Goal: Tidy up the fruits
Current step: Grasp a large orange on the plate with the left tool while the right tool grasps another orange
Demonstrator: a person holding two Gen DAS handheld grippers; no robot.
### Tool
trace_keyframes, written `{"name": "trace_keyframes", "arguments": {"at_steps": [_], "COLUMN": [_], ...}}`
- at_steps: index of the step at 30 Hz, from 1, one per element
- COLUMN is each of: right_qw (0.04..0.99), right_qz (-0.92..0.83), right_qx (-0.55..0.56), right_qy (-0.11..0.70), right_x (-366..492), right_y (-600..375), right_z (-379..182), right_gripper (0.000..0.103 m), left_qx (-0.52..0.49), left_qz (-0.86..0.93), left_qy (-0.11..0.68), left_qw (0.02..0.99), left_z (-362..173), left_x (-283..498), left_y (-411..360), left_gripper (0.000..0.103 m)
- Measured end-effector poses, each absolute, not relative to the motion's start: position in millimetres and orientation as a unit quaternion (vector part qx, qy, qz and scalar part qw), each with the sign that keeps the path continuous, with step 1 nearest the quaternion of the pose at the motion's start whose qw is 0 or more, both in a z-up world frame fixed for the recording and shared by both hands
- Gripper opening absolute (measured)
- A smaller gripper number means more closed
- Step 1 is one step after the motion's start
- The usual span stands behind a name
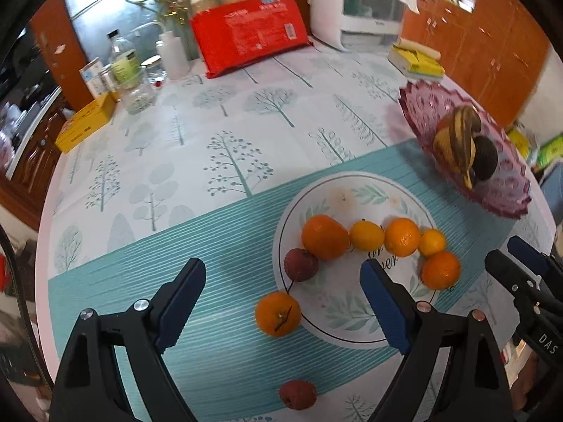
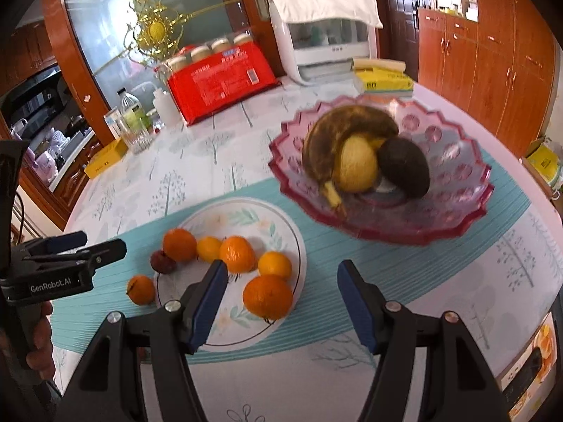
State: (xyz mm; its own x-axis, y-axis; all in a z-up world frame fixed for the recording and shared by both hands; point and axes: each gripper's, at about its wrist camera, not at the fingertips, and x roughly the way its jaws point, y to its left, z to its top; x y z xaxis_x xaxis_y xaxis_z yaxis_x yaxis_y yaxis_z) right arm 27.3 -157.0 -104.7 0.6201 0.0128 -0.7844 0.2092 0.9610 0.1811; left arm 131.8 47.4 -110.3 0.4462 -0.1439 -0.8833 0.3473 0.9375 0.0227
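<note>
A white floral plate holds several oranges and a red fruit at its left rim. One orange lies on the tablecloth just off the plate. Another red fruit lies nearer. A pink glass bowl holds a brown banana, a yellow fruit and a dark avocado. My left gripper is open above the loose orange. My right gripper is open above the plate's right side.
At the table's back stand a red package of jars, a white appliance, yellow books, bottles and a glass jar, and a yellow box. Wooden cabinets line the right.
</note>
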Motion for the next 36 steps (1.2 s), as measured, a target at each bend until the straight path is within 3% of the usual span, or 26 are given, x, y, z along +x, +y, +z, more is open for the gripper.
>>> {"name": "trace_keyframes", "arguments": {"at_steps": [20,28,36], "right_qw": [0.862,0.856,0.852], "right_qz": [-0.056,-0.050,-0.047], "right_qx": [0.149,0.147,0.141], "right_qy": [0.481,0.493,0.502], "right_x": [41,49,56], "right_y": [-146,-146,-144], "right_z": [-149,-158,-166], "right_gripper": [0.065,0.065,0.065], "left_qx": [0.134,0.159,0.175], "left_qz": [-0.216,-0.231,-0.226], "left_qy": [0.541,0.552,0.544], "left_qw": [0.802,0.785,0.789], "left_z": [-161,-177,-182], "left_x": [162,166,168], "left_y": [10,-6,-11], "left_gripper": [0.088,0.068,0.065]}}
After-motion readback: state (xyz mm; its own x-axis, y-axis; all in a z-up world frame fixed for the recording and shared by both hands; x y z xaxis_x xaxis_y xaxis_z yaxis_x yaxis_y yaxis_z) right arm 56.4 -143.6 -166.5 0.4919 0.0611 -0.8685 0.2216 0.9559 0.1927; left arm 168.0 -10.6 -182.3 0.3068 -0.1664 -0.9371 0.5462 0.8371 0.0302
